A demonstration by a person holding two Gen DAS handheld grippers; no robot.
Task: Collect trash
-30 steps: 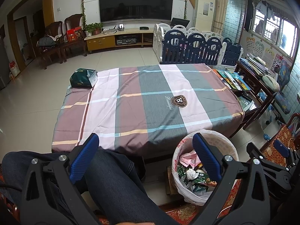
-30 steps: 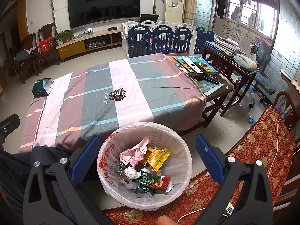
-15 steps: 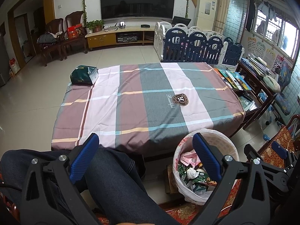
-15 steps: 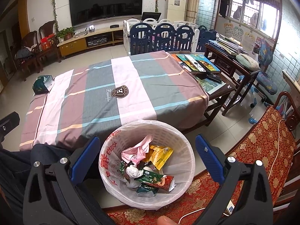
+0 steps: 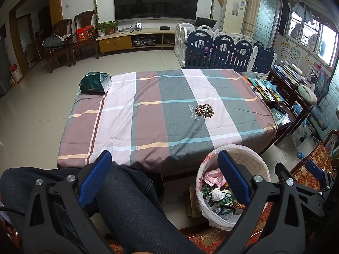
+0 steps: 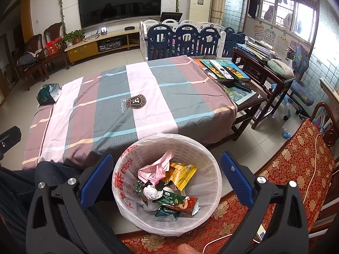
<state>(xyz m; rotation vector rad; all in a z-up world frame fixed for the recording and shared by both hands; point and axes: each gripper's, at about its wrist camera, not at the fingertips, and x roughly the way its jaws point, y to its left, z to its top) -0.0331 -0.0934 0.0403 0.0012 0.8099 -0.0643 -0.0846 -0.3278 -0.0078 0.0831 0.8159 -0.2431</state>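
Observation:
A white lined trash basket stands on the floor by the table's near edge, holding several wrappers and a crumpled tissue. My right gripper is open and empty, hovering above the basket. My left gripper is open and empty, held above a blue-jeaned leg; the basket sits to its right. The striped tablecloth carries a green tissue pack at its far left corner, also seen in the right wrist view.
A side table with books and remotes stands right of the table. A red patterned wooden seat is at the right. A blue and white playpen fence stands behind the table. Chairs line the far left wall.
Both grippers have risen slightly and stayed open. The basket and its trash have not moved.

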